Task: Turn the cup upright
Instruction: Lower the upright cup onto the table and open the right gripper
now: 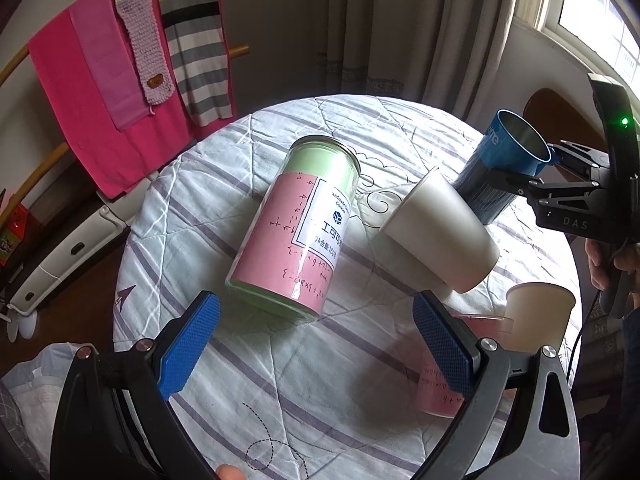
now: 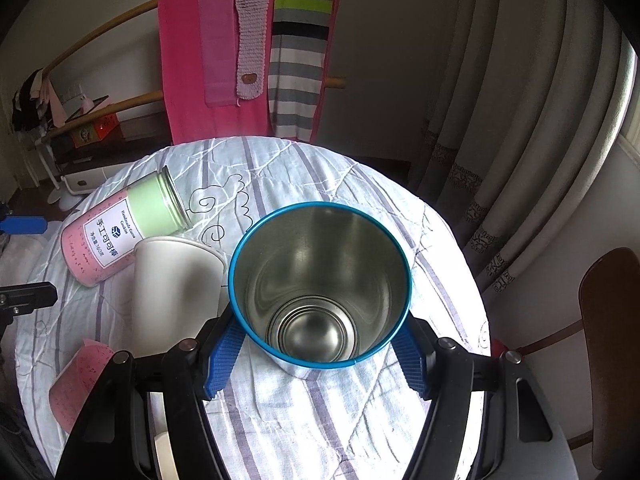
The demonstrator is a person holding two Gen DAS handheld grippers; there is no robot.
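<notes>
Blue cup (image 2: 320,280) between right hand-held gripper (image 2: 320,350) pads.

the left gripper (image 1: 316,348) has black angular arms, silver round screws at the joints and blue cross-hatched fingers (image 1: 188,350). the right gripper (image 2: 320,354) is built alike; at the right edge of the left wrist view its black body carries pale "das" lettering, a green light and bare skin.

A pink-and-green jar (image 1: 294,224) lies on its side on the round worktop (image 1: 280,380), which is covered with a striped quilted cloth. Just beside the jar lies a tipped white paper cup (image 1: 440,232). Nearer than the jar, a pink-labelled container (image 2: 76,384) rests at the worktop's edge. Beyond the jar hang pink towels (image 2: 192,60) and a striped scarf (image 2: 298,60) on a wooden rail; curtains (image 2: 500,100) hang further along.
</notes>
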